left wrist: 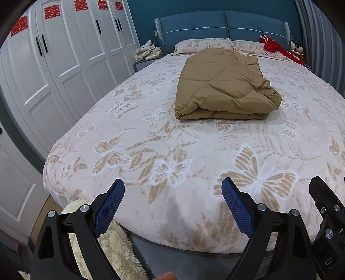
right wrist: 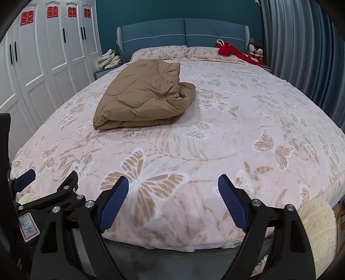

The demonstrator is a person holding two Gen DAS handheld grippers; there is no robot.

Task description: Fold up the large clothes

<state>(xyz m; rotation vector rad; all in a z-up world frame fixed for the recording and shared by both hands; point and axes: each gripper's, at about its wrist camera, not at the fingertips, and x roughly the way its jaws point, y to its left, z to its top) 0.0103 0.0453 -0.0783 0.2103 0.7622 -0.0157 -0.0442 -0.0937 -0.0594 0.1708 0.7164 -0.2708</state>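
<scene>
Left tongs (left wrist: 173,206) and right tongs (right wrist: 173,203) — both spread wide, gripping nothing — above the bed (left wrist: 194,150).

1. On my right wrist view I read a handwritten "13.14" on a small white label (right wrist: 28,227) with a pink border, stuck on the body of the left hand-held gripper (right wrist: 48,183) at the lower left of that view.
2. I see red paper cut-outs of the Chinese double-happiness sign "囍" (left wrist: 52,11) on the upper panels of the white wardrobe doors (left wrist: 54,64); five show in the left wrist view and four in the right wrist view (right wrist: 52,12).
3. At the lower right edge of my left wrist view, a white letter that looks like a "D" (left wrist: 328,261) stands on the black body of the right hand-held gripper (left wrist: 323,193); I cannot read more of it.
</scene>
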